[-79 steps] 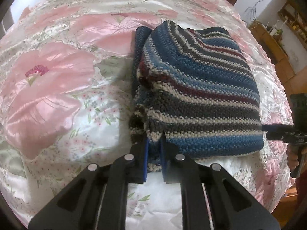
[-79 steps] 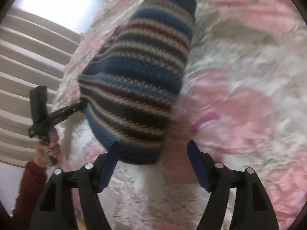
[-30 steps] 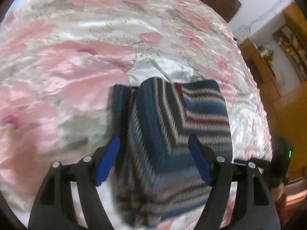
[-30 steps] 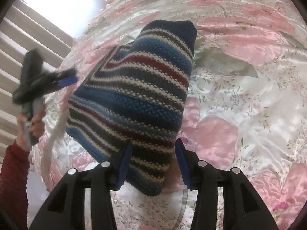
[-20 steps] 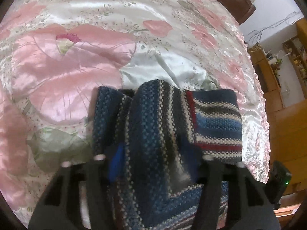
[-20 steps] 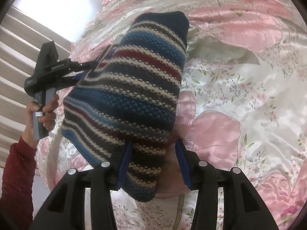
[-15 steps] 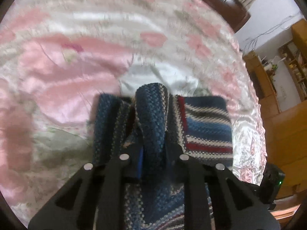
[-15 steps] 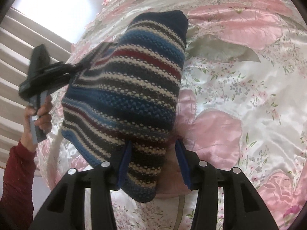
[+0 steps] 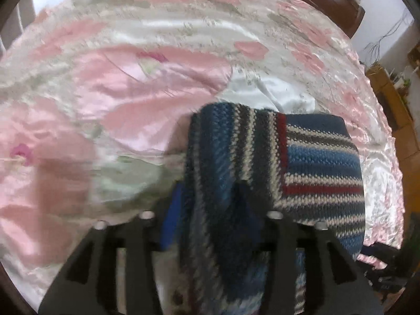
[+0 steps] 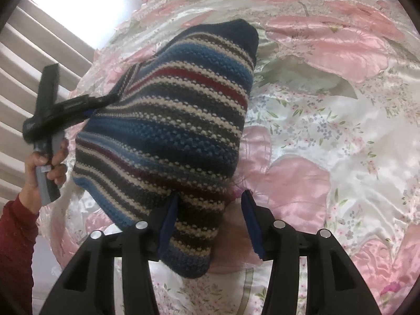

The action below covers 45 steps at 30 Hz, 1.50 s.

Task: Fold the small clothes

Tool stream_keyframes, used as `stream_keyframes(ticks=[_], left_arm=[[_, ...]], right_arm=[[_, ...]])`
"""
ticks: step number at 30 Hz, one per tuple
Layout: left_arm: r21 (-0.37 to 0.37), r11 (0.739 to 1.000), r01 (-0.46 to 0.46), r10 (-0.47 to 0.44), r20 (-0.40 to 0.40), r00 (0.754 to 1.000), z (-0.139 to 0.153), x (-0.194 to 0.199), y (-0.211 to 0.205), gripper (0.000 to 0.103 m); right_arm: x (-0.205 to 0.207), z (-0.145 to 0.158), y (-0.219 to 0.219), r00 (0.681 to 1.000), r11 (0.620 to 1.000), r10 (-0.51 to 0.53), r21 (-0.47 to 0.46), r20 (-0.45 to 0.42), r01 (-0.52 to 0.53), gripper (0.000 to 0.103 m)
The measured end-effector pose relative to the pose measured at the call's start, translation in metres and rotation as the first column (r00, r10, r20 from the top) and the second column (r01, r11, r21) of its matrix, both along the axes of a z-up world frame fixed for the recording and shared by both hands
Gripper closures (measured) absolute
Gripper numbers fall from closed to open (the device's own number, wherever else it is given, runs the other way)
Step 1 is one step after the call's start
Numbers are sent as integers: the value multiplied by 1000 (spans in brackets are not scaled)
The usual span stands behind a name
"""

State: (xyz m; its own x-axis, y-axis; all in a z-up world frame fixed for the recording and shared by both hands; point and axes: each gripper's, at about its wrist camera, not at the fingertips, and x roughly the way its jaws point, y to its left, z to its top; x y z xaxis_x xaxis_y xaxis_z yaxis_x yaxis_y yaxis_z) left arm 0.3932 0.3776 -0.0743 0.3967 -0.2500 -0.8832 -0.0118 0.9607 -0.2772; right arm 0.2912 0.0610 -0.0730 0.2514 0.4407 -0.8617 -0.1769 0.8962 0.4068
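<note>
Mid-fold: striped knit lifted over itself, last fold not yet laid flat.

In the right wrist view the right gripper [image 10: 210,221] sits at 6 o'clock, its jaws set around the near corner of the knit [image 10: 170,131], left pad touching it, right pad apart from it, so not clamped. The knit runs up from there to 12 o'clock, on the floral bedspread [image 10: 328,136]. At 9 o'clock a hand [image 10: 44,168] in a red sleeve [image 10: 15,252] holds the left gripper [image 10: 105,99] level, its tip at the knit's far edge. In the blurred left wrist view a raised fold fills the space between the left jaws; whether they pinch it I cannot tell. The knit looks already folded to a compact block; I judge that this fold has to be laid down and smoothed.
</note>
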Motion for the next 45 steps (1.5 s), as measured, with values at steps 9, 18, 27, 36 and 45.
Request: stream_keyframes(ticks=[9, 18, 27, 36, 45], left_arm=[[-61, 997, 46, -41, 80, 996, 53, -64, 3, 53], [15, 987, 160, -160, 41, 986, 15, -100, -31, 54], [152, 969, 193, -201, 38, 979, -10, -115, -42, 53], [41, 991, 127, -127, 5, 992, 23, -110, -6, 24], [-218, 976, 28, -62, -152, 986, -9, -41, 30, 19]], right_arm=[[-12, 33, 15, 997, 998, 50, 32, 55, -52, 53], [-29, 3, 35, 996, 996, 82, 35, -21, -81, 53], [-32, -17, 46, 997, 997, 73, -7, -20, -73, 52], [-21, 19, 19, 1000, 1000, 9, 28, 15, -9, 36], [29, 18, -10, 996, 989, -84, 119, -35, 88, 23]])
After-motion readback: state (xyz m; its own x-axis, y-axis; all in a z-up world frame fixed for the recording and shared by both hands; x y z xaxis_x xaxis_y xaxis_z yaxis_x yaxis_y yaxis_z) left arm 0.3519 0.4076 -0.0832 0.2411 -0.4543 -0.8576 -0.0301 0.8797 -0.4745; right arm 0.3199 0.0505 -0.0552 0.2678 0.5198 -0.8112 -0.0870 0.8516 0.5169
